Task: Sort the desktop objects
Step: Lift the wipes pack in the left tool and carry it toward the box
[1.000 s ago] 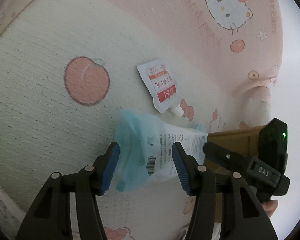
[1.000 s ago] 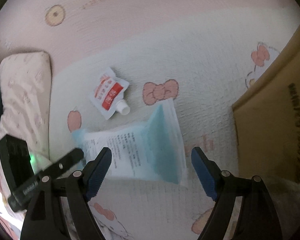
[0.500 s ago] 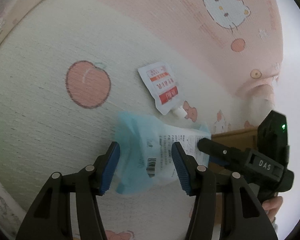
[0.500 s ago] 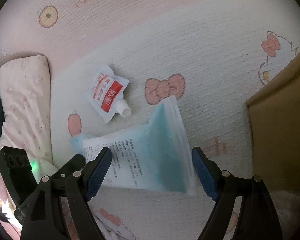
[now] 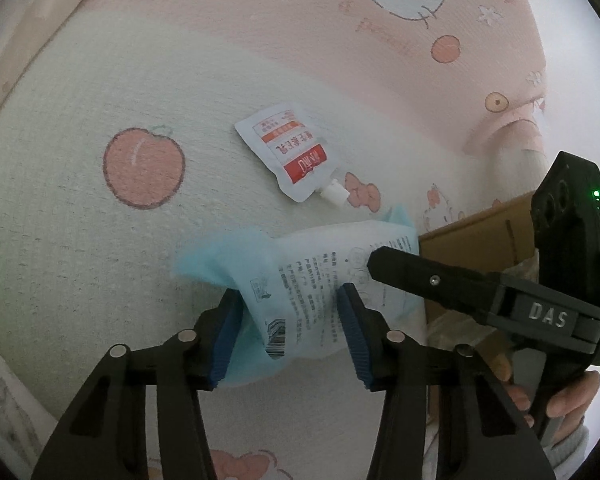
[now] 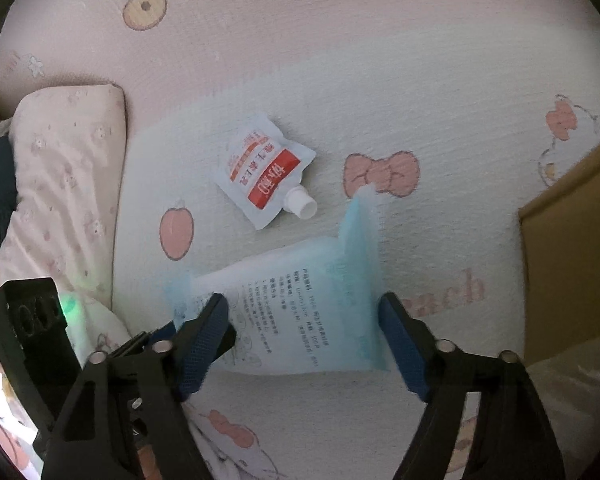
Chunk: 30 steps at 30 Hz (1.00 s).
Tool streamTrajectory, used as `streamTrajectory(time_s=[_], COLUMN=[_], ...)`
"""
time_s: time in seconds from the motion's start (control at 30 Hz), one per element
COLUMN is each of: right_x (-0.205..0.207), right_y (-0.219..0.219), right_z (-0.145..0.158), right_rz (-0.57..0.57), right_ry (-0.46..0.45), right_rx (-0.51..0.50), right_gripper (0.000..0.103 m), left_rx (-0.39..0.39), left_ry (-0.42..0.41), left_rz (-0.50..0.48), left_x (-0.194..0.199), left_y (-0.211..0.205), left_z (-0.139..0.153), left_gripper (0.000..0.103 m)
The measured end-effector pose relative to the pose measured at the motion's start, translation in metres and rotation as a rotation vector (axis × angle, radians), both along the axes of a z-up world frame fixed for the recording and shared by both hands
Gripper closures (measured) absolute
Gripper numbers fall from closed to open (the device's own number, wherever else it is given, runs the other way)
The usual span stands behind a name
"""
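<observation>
On the bed: we look down at a printed bedsheet [image 5: 80, 208], pale cream in the middle and pink toward the far side, with a textured weave.
Print on the sheet: we see peaches, pink bows and a cartoon cat face; in the right wrist view we read the letters "ach" in pink script beside the right fingers.
Pillow: a pink flowered pillow [image 6: 60, 184] lies at the left edge of the right wrist view.
Box: a brown cardboard box [image 6: 576, 248] stands at the right, near the blue packet.
Blue packet: a flat pale-blue plastic packet [image 5: 312, 280] lies on the sheet, with a barcode and lines of small print we cannot read.
Spout pouch: a white pouch [image 5: 290, 156] with a red band, orange stripes and a white spout lies just beyond the blue packet, apart from it; its characters are too small for us to read.
Left hand-held gripper [image 5: 290, 336]: its jaws are closing with the barcode end of the packet between them; we see the blue pads not yet pressing it.
Right hand-held gripper [image 6: 304, 344]: its jaws are closing around the packet's other end, pads at its edges, a gap visible.
Lettering: we read "DAS" on the right tool's body in the left wrist view.
</observation>
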State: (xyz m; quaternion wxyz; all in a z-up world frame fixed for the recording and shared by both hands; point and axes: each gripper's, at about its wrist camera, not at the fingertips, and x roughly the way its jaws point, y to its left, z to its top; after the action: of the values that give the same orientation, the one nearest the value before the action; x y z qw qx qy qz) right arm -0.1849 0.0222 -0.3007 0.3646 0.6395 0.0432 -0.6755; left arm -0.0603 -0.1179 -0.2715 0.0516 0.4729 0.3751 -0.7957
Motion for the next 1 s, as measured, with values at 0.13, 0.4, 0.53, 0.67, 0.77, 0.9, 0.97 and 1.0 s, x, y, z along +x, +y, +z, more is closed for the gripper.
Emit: streamTrajectory(time_s=[0.13,0.4,0.53,0.67,0.77,0.9,0.97,1.0], right_x=[0.007,0.027,0.04,0.043,0.046,0.05,0.052,0.052], right_y=[0.01,0.023,0.032,0.051,0.059,0.07,0.077,0.082], right_z=[0.01,0.049,0.076,0.101,0.123,0.148,0.161,0.167], right_rz=[-0.009,0.006,-0.005,-0.039,-0.048,-0.051,-0.059,-0.06], right_ry=[0.016,0.103,0.157,0.167,0.205,0.272,0.311,0.321], right_rx=[-0.02,-0.065,-0.117,-0.205,-0.239,-0.26,-0.294,-0.309], right_gripper=[0.045,0.045,0.045,0.045,0.045,0.045,0.045,0.045], left_rx=[0.002,-0.064,-0.141,-0.22,-0.237,-0.225,-0.21,-0.205], left_ry=[0.021,0.081,0.115,0.163,0.198,0.237,0.254,0.261], left_rz=[-0.005,-0.013,-0.045,-0.065,-0.076,-0.07,-0.057,-0.054], left_x=[0.008,0.021,0.022,0.022,0.021,0.018,0.019,0.018], left_y=[0.002,0.013,0.018,0.03,0.039,0.045,0.048,0.049], left_z=[0.012,0.058,0.097,0.135,0.154,0.173,0.182,0.186], left_gripper=[0.053,0.053,0.053,0.053,0.053,0.053,0.053,0.053])
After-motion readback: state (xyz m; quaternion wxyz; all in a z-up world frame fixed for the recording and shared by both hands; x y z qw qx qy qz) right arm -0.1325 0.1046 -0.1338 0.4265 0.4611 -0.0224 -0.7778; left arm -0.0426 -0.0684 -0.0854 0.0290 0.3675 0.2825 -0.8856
